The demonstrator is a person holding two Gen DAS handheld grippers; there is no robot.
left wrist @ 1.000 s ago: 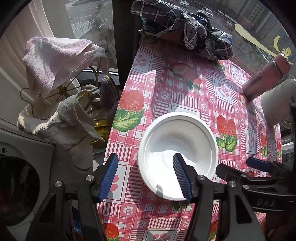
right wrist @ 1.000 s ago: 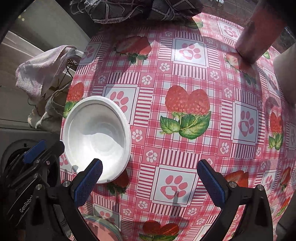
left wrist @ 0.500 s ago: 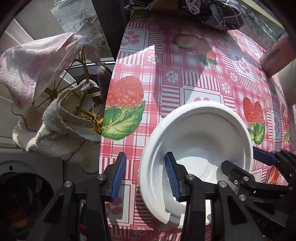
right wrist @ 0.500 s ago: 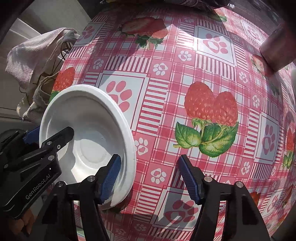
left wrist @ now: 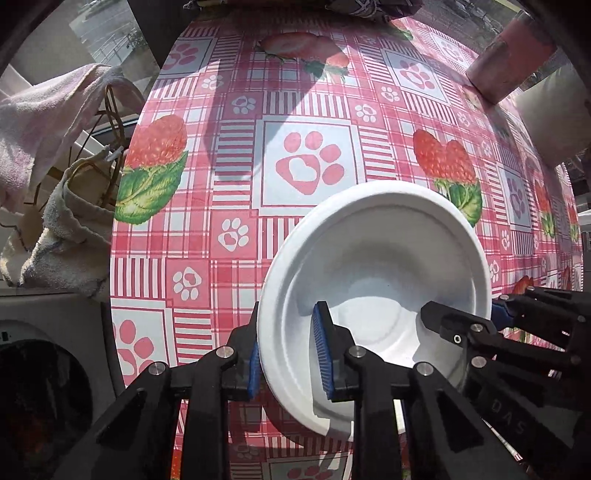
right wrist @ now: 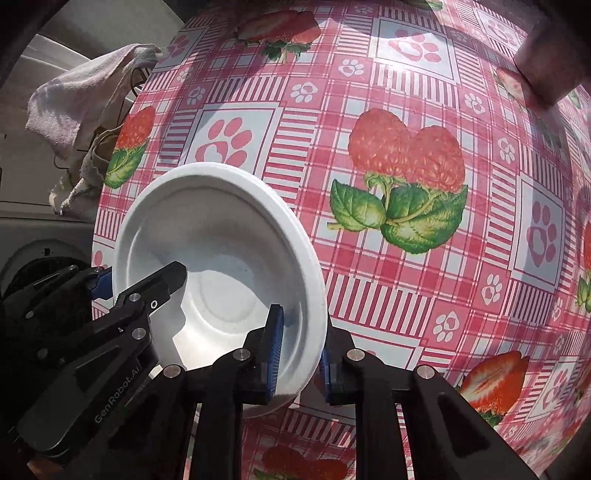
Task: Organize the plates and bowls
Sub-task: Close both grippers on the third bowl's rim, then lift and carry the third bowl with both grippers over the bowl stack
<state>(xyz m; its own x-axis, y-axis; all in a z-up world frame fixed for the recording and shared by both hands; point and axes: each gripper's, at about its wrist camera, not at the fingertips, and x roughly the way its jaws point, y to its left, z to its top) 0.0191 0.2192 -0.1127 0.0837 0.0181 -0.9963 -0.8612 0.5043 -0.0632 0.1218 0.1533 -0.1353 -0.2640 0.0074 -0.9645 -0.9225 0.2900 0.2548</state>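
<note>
A white foam bowl (left wrist: 376,258) is held tilted above the strawberry-and-paw tablecloth (left wrist: 306,110). My left gripper (left wrist: 286,354) is shut on the bowl's left rim, one blue pad inside and one outside. My right gripper (right wrist: 299,350) is shut on the bowl's right rim (right wrist: 310,295) the same way. Each gripper shows in the other's view: the right one at the bowl's right edge (left wrist: 495,332), the left one at its left edge (right wrist: 122,295). The bowl (right wrist: 218,258) is empty.
A pink cylinder (left wrist: 509,66) and a white roll (left wrist: 554,114) stand at the table's far right. Towels on a wire rack (left wrist: 55,177) hang beyond the table's left edge, above a washing machine (left wrist: 40,387). A dark checked cloth (left wrist: 332,5) lies at the far edge.
Both grippers closed on opposite rims of the bowl. The bowl rose off the table and tilted, and both views moved closer to it.
</note>
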